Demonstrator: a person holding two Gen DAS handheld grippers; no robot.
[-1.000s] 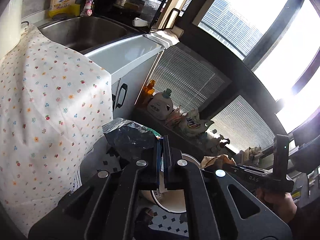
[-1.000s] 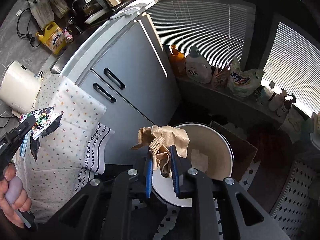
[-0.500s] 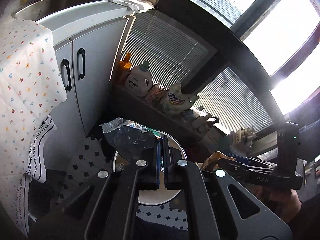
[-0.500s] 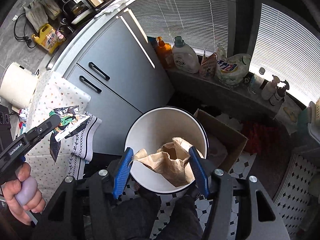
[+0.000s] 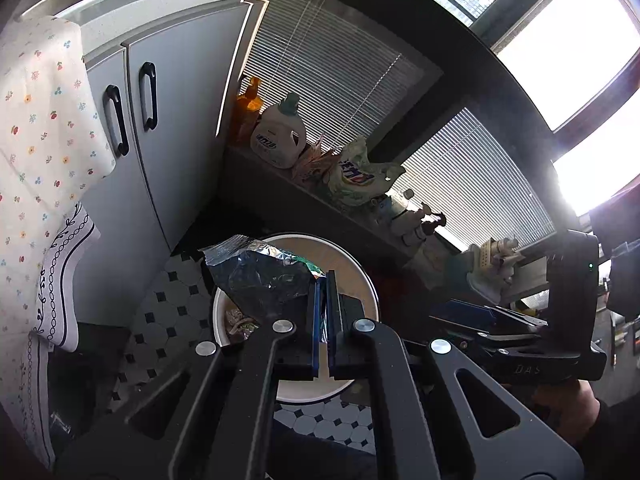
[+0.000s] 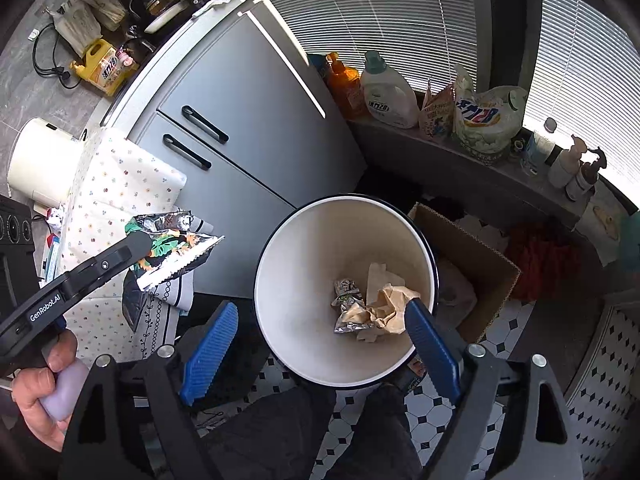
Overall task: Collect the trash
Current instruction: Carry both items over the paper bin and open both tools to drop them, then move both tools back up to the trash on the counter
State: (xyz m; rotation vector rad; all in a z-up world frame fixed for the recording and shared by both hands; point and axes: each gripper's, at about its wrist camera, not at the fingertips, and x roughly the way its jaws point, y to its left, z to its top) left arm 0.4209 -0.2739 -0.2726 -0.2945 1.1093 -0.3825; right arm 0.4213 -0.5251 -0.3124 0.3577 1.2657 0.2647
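Note:
My left gripper (image 5: pixel 323 280) is shut on a foil snack wrapper (image 5: pixel 260 276) and holds it above the near-left rim of a white trash bin (image 5: pixel 366 276). The wrapper (image 6: pixel 168 248) also shows in the right wrist view, left of the bin (image 6: pixel 280 280). My right gripper (image 6: pixel 316 328) is wide open and empty above the bin. A crumpled brown paper bag (image 6: pixel 384 304) and a foil scrap (image 6: pixel 346 304) lie at the bin's bottom.
Grey cabinet doors (image 6: pixel 248 120) stand behind the bin. A floral cloth (image 5: pixel 36 120) hangs at the left. A cardboard box (image 6: pixel 464 264) sits right of the bin. Detergent bottles and bags (image 6: pixel 400 92) line the window ledge. The floor is tiled.
My right gripper opened and the brown paper bag dropped into the bin. My left gripper carried the wrapper down from the counter to over the bin's rim.

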